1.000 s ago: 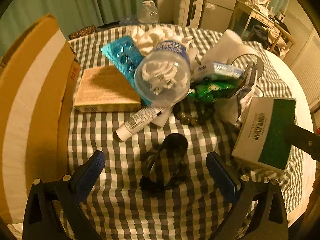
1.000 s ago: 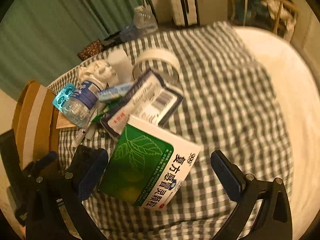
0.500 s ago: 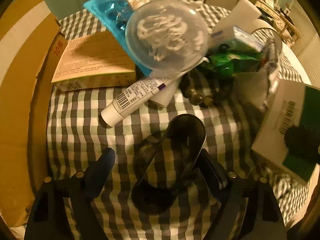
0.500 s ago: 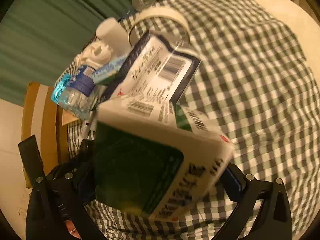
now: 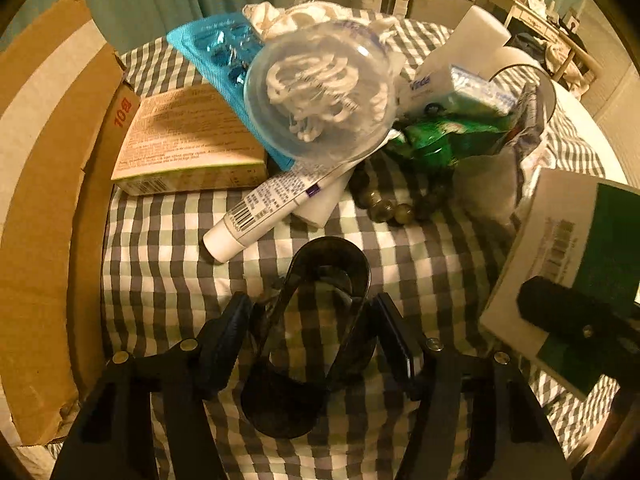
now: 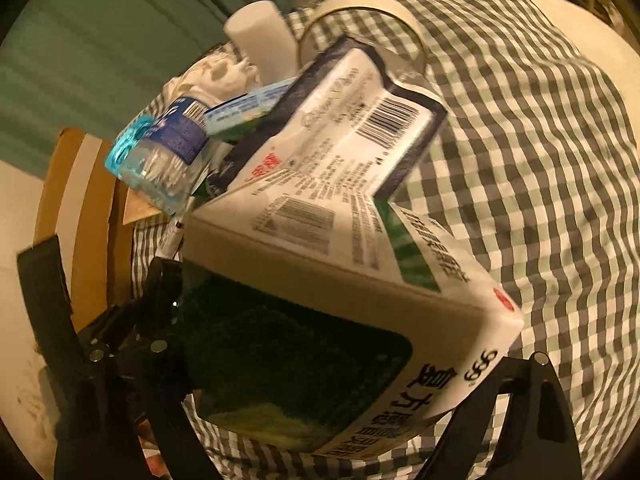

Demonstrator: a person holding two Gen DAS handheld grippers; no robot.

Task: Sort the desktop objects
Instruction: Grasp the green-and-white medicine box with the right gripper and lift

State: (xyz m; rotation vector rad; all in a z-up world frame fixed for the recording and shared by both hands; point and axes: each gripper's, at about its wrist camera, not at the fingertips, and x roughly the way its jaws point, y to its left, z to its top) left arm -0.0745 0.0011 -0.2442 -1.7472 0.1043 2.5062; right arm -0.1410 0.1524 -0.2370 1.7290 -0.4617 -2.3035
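My left tongs [image 5: 310, 328], wide open and high above the checked worktop [image 5: 168, 248] a second ago, are closing around the dark sunglasses [image 5: 316, 320], the pads close beside the frame though I cannot tell whether they grip yet. My right tongs [image 6: 320, 368], which only framed the green-and-white medicine box [image 6: 352, 288] a second ago, are closing with the box between the jaws and tipped up off the cloth; firm contact is not visible. Judged from this, both picks are near complete, with the heap of water bottle [image 5: 320, 92], ointment tube [image 5: 272, 204] and blister pack [image 5: 216, 48] unsorted beside the cardboard box [image 5: 52, 184].
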